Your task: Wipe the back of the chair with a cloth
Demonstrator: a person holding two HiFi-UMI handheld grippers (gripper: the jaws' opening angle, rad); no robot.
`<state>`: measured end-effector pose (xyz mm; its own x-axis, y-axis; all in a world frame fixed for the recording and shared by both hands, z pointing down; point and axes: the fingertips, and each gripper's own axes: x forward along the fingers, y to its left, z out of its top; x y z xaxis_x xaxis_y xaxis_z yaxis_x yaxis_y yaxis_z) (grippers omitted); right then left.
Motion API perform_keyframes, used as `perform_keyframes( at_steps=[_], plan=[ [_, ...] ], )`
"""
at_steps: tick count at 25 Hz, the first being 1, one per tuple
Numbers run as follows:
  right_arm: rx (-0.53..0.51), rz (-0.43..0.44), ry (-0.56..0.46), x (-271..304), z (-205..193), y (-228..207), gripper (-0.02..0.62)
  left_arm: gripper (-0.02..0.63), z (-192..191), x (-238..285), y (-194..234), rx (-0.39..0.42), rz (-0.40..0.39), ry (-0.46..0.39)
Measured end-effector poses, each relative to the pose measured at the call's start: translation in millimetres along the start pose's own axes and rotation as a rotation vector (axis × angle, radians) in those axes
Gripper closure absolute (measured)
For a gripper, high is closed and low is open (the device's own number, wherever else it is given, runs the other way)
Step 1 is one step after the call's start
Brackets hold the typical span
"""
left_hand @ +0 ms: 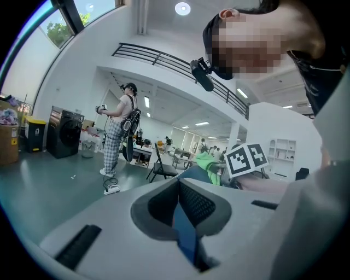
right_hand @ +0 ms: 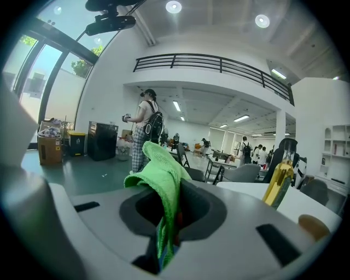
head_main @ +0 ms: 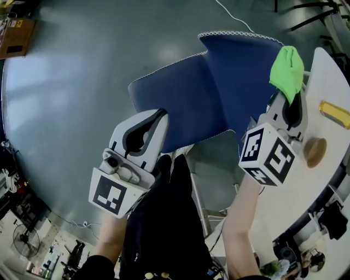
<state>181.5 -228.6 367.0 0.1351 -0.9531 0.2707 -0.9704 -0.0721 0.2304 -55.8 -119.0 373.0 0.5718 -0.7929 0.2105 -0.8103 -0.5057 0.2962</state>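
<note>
Seen from above, the blue chair (head_main: 219, 87) shows two padded panels with white-stitched edges; I cannot tell which is the back. My left gripper (head_main: 160, 116) is shut on the near edge of the left panel, and blue fabric (left_hand: 183, 229) shows between its jaws. My right gripper (head_main: 290, 104) is shut on a bright green cloth (head_main: 288, 71), held at the right panel's right edge. In the right gripper view the cloth (right_hand: 161, 175) bunches up out of the jaws. The left gripper view shows the same cloth (left_hand: 208, 164) beside the right gripper's marker cube (left_hand: 247, 158).
A white table (head_main: 328, 186) stands at the right with a yellow bottle (head_main: 334, 114) and a round brown object (head_main: 315, 151). A grey seat (head_main: 216, 178) lies below the blue chair. A white cable (head_main: 235, 16) crosses the floor. A person in plaid trousers (left_hand: 117, 136) stands far off.
</note>
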Motion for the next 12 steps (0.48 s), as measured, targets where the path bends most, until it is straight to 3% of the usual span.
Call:
perform_keyframes(
  at_steps=[12],
  plan=[
    [-0.020,0.056,0.096,10.0,-55.8,24.1,0.548,0.600,-9.6,4.1,1.3,-0.024,0.026,-0.003]
  ],
)
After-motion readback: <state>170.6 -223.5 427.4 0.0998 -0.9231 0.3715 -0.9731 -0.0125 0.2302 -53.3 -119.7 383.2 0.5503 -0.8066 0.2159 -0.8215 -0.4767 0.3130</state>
